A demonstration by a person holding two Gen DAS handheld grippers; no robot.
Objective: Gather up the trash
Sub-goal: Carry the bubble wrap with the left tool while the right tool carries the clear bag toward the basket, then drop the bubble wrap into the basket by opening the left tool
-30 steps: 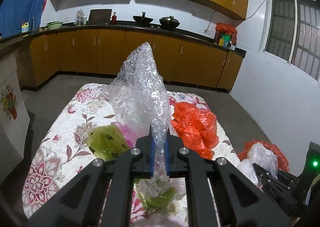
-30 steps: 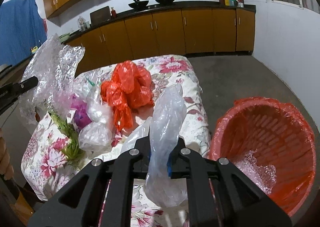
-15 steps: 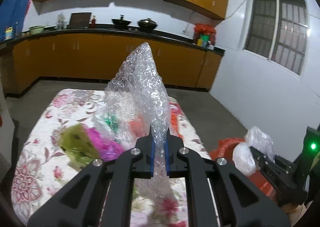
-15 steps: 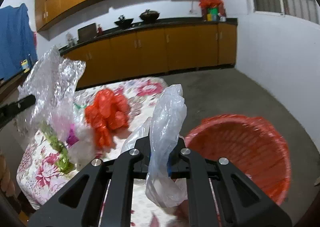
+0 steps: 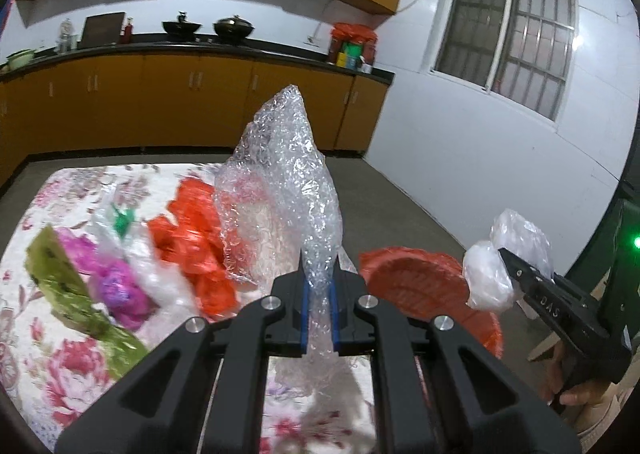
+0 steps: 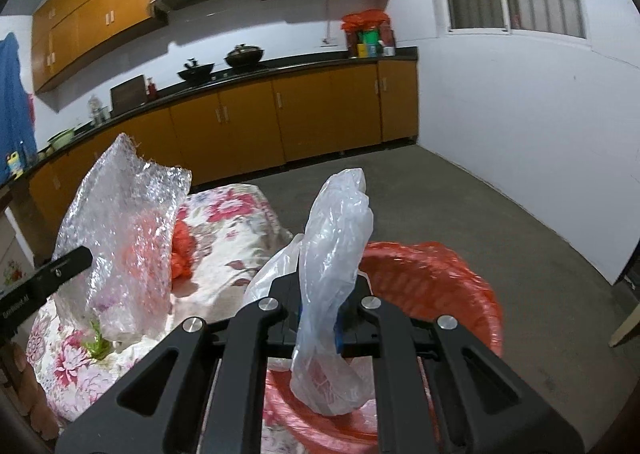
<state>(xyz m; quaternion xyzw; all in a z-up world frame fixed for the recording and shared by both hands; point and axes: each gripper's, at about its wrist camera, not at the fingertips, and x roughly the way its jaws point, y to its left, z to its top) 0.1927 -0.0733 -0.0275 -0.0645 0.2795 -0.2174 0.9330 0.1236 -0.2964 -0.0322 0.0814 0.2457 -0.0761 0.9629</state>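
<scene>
Two grippers, one per hand. Left gripper (image 5: 319,296) clamped on one sheet of bubble wrap (image 5: 286,189), jaws nearly together with only the thin plastic between the blue pads; sheet standing up tall above the fingers, its lower tail hanging down behind them. Right gripper (image 6: 320,308) likewise clenched on one clear plastic bag (image 6: 334,254), which rises above the jaws and droops below them. From the left wrist view, right gripper off at the right edge with the bag bunched at its tip, a hand (image 5: 576,400) gripping its handle.

Just beyond and below the right gripper: one red basket (image 6: 440,278) lined with red plastic, on the floor beside the table. Hanging end of the clear bag over the basket's near rim in the right wrist view.

On one table under a floral cloth (image 5: 76,181), still lying: one crumpled red bag (image 5: 188,238), one purple wad (image 5: 116,286), one green wrapper (image 5: 60,274), some clear plastic among them, count blurred.

Farther back: grey floor, a run of orange base cabinets (image 6: 320,113), two dark pots (image 5: 208,27) on the counter, one barred window (image 5: 508,29).
</scene>
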